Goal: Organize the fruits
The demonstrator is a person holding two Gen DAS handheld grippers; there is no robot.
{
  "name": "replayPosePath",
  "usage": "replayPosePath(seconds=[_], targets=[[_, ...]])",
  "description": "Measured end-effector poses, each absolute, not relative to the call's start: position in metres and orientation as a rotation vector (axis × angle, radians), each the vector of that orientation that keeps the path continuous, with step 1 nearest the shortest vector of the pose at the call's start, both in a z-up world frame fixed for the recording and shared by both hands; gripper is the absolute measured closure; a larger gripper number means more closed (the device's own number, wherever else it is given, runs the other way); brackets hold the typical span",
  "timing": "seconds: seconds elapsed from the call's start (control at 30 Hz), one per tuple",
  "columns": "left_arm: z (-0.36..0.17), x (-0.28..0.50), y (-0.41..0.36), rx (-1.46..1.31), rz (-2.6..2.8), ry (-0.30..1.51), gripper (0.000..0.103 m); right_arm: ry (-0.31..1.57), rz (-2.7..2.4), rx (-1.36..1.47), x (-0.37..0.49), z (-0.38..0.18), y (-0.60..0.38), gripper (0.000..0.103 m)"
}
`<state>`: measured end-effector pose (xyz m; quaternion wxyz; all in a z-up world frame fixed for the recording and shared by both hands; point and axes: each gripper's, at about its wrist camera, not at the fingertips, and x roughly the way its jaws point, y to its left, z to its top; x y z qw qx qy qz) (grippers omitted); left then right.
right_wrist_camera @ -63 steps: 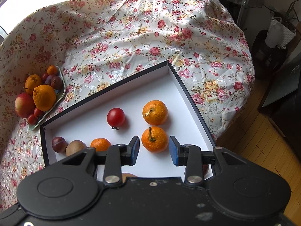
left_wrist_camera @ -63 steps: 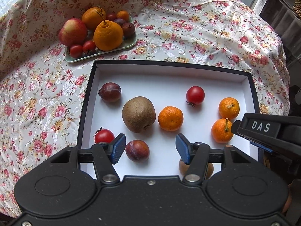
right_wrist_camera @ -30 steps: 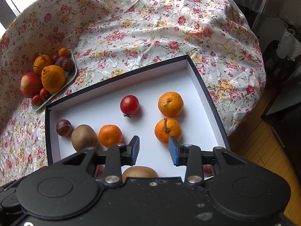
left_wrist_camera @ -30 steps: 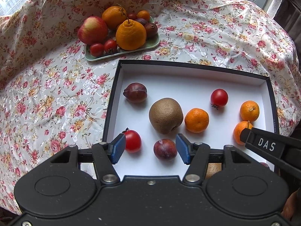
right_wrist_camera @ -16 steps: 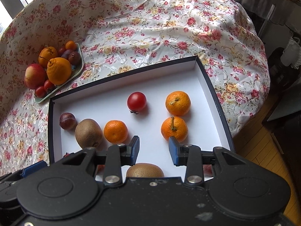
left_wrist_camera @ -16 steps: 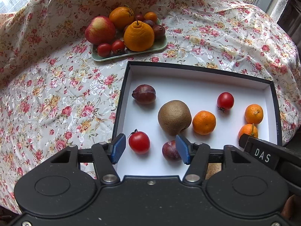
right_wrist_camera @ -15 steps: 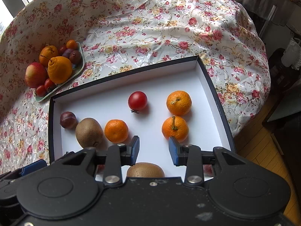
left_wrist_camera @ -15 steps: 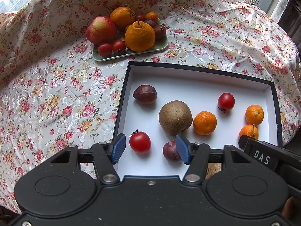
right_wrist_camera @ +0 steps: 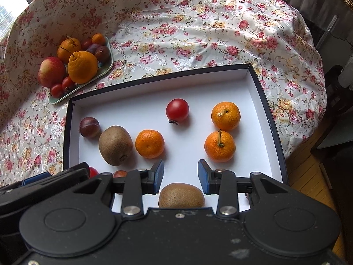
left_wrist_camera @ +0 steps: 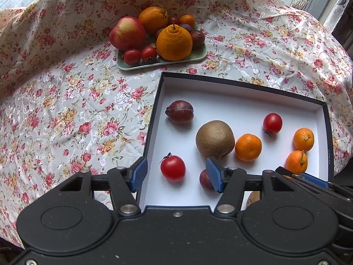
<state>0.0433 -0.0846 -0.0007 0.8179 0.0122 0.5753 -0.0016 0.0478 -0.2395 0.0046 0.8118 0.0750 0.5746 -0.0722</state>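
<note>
The left gripper (left_wrist_camera: 174,173) hangs over the near left corner of the box (left_wrist_camera: 242,89), its blue fingers (left_wrist_camera: 139,173) spread wide and holding nothing. Between them in the left wrist view lies a tomato (left_wrist_camera: 172,168) on the white floor of the box, and a plum (left_wrist_camera: 206,180) sits partly behind the right finger. Farther in are a second plum (left_wrist_camera: 179,112) near the left wall, a kiwi (left_wrist_camera: 215,139), and a mandarin (left_wrist_camera: 248,147) just beside the kiwi. A second tomato (left_wrist_camera: 272,123) lies toward the far right, with two more mandarins (left_wrist_camera: 303,139) close together by the right wall.

The right gripper (right_wrist_camera: 180,174) hovers over the near edge of the box (right_wrist_camera: 268,119), fingers (right_wrist_camera: 203,175) also parted and empty. A second kiwi (right_wrist_camera: 181,195) lies just below the gap between them, its lower half hidden by the gripper body. Whether the fingers touch it is hard to judge from this angle. Ahead of the right finger sits a stemmed mandarin (right_wrist_camera: 219,145), almost touching another mandarin (right_wrist_camera: 225,116) beyond it.

The box rests on a tabletop covered by a flowered cloth (left_wrist_camera: 66,110). Beyond the box's far left corner stands a green tray (left_wrist_camera: 154,64) heaped with an apple (left_wrist_camera: 127,33), two large oranges (left_wrist_camera: 174,43), small tomatoes (left_wrist_camera: 140,55), plums and a small mandarin. The tray and the box stand near each other but apart.
</note>
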Motion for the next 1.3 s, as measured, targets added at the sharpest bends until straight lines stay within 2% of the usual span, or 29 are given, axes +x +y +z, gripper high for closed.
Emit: replayPosePath(seconds=[1.3], targets=[[-0.0034, 0.044, -0.0818, 0.031, -0.007, 1.25, 0.041, 1.228, -0.148, 0.152, 0.0482, 0.0057, -0.2339, 0.065]])
